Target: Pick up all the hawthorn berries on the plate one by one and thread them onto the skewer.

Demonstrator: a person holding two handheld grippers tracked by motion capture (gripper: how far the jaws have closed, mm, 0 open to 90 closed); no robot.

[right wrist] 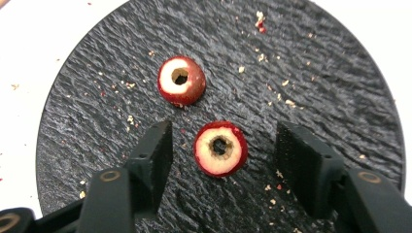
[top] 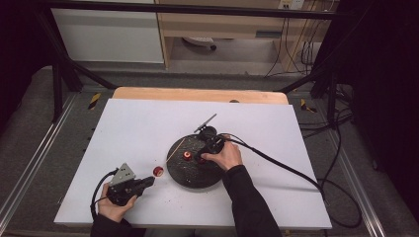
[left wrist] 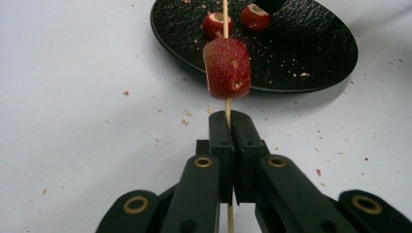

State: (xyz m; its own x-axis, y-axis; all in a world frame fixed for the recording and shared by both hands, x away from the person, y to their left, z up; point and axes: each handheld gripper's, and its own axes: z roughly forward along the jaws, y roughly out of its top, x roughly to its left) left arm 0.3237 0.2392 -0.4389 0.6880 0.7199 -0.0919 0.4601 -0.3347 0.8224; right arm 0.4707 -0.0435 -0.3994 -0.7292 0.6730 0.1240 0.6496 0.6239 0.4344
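While the left gripper [left wrist: 228, 127] pinches the skewer [left wrist: 227, 104], the right gripper [right wrist: 221, 150] straddles a cored hawthorn [right wrist: 220, 148], untouched: small, firm, roll-prone; grip its round sides.

Dim room, grey carpeted floor [top: 39, 118] with metal rails [top: 29, 163] running along both sides, yellow-black tape markers [top: 94, 100] near the far corners. White sheet [top: 138, 128] over a wooden table [top: 197, 94], black frame bars [top: 188, 9] overhead and angled struts at both sides. Beyond the far edge, a white panel [top: 106, 34], a light wood cabinet [top: 222, 24], and loose black cables [top: 296, 49] on the floor.
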